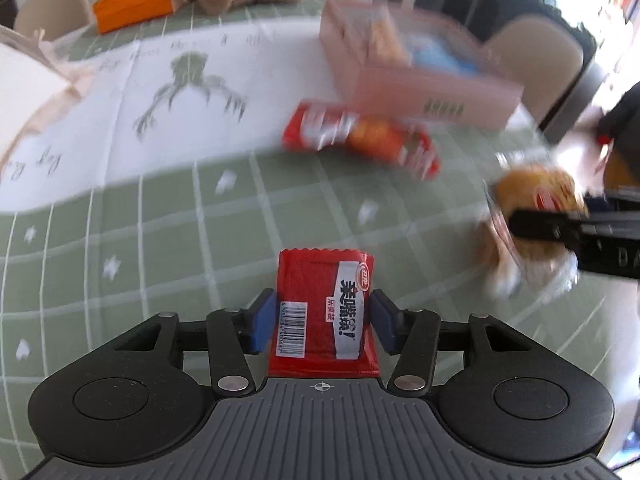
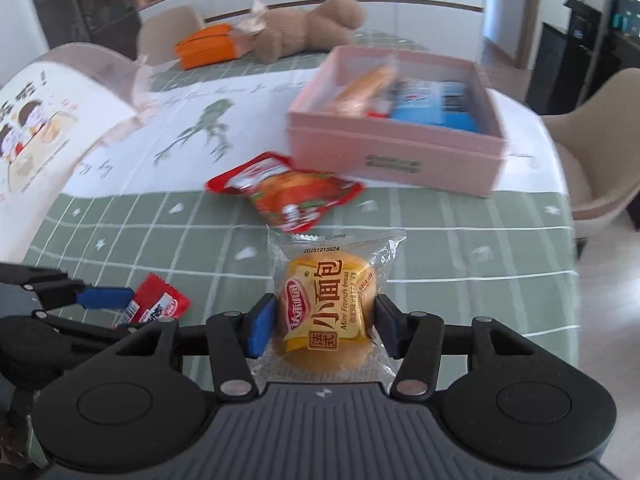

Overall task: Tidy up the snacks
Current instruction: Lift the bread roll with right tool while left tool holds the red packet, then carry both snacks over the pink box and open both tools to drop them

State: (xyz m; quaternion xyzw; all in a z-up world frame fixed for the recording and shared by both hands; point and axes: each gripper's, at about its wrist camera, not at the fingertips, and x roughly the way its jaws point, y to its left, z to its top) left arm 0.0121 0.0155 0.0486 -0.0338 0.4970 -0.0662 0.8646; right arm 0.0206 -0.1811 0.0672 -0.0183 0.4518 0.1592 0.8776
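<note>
Nearest the right lens: mini bread pack [image 2: 328, 292], clamped across its middle by the right claw [image 2: 324, 316], blue pads [image 2: 260, 326] pressing on both flanks of the bun, clear film bunched behind. Judged light, soft and easily crushed; slippery wrapper; best taken on the bun itself with gentle pressure, not on the crimped film ends. Nearest the left lens: red snack packet [image 1: 316, 280], standing upright in the left claw [image 1: 322, 312], gripped by its two long edges, barcode and label facing up. Judged very light, thin and crinkly; likely to buckle or slide if squeezed edge-on, so a hold low on the body looks safer than one at the serrated top. Further out on the counter [image 2: 440, 240]: red chip bag [image 2: 288, 192] lying flat and loose just in front of the pink box [image 2: 392, 160], probably puffy and fragile inside. Beyond those: plush toy [image 2: 304, 28] and orange pouch [image 2: 204, 46] at the far edge. View differences: box interior, with a blue pack and a pale wrapped item already in it, visible from the right wrist only; from the left wrist, only a blurred outer wall and rim. Printed bread label legible from the right wrist only; barcode on the red packet legible from the left wrist only. Cannot tell from either view whether the two held packs are clear of the cloth.
</note>
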